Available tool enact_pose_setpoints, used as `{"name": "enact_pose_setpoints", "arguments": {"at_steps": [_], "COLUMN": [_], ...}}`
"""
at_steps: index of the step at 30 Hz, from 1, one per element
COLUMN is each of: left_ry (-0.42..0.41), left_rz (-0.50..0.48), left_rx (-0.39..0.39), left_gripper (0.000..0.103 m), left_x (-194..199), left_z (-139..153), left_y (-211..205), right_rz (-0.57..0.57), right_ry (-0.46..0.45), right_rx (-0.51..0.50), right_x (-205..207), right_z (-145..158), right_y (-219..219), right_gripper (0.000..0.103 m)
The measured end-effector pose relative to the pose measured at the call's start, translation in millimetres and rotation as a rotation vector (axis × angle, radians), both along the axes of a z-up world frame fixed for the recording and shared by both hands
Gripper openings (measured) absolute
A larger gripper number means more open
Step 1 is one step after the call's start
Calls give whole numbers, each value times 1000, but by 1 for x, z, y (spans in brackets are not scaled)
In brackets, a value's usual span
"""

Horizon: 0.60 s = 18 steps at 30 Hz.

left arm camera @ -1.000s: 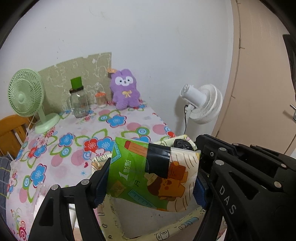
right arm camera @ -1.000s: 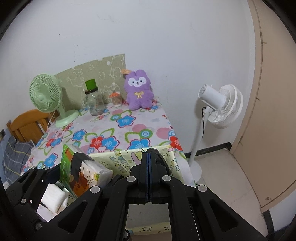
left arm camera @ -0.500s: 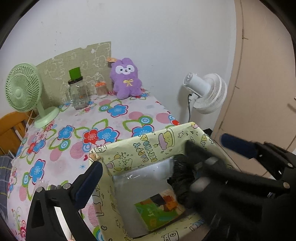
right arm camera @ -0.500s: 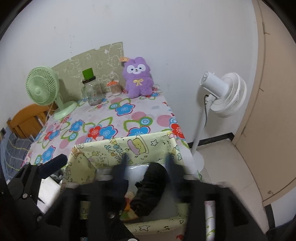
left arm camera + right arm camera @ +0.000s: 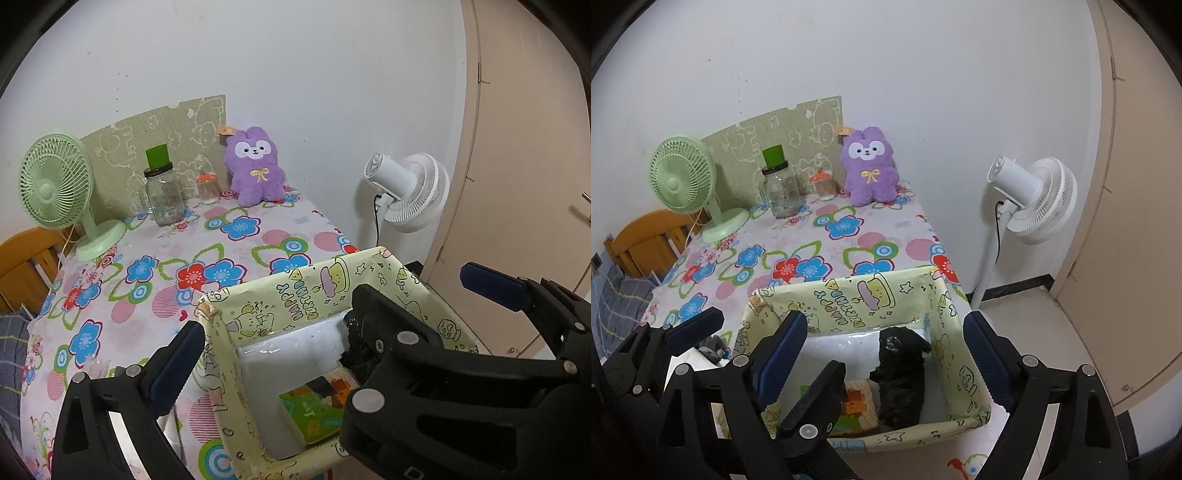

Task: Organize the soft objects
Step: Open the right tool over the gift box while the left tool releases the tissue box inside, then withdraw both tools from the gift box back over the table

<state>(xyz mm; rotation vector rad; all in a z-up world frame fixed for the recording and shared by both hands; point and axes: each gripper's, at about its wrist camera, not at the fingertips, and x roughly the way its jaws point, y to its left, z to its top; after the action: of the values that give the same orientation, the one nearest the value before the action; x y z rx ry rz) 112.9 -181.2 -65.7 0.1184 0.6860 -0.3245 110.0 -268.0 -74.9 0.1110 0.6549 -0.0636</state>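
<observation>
- The left hand-held gripper point(image 5: 332, 317) and the right hand-held gripper point(image 5: 886, 347) are held above the box point(image 5: 849, 299), jaws spread wide, nothing gripped.
- The box, papered in yellow cartoon print, is set at the surface point(image 5: 798, 240) near edge; a tissue pack point(image 5: 314, 410) and a crumpled black soft item point(image 5: 901, 376) are seen inside.
- A purple plush point(image 5: 868, 170) is propped at the far wall.

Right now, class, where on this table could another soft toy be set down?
The floral tablecloth lies bare between the yellow cartoon-print box and the back row. That row is crowded: green desk fan, glass jar, purple plush rabbit.
</observation>
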Motion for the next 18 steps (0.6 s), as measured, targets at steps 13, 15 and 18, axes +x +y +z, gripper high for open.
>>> {"name": "enact_pose_setpoints", "arguments": {"at_steps": [13,15,18], "left_ry": [-27,-31,-36], "left_rz": [16,18,24], "left_rx": [-10,-10,-11], "left_gripper": [103,103,103], "left_x": [-18,-21,-25], "left_z": [11,12,14], "left_y": [13,16,20], "right_rz": [10,10,15], "right_ry": [-29,-34,-42], "right_rx": [-9,-9,-11], "right_x": [-17,-21,-24], "right_z": [11,13,14], "right_y": [16,20,24], "right_gripper": [90,90,90]}}
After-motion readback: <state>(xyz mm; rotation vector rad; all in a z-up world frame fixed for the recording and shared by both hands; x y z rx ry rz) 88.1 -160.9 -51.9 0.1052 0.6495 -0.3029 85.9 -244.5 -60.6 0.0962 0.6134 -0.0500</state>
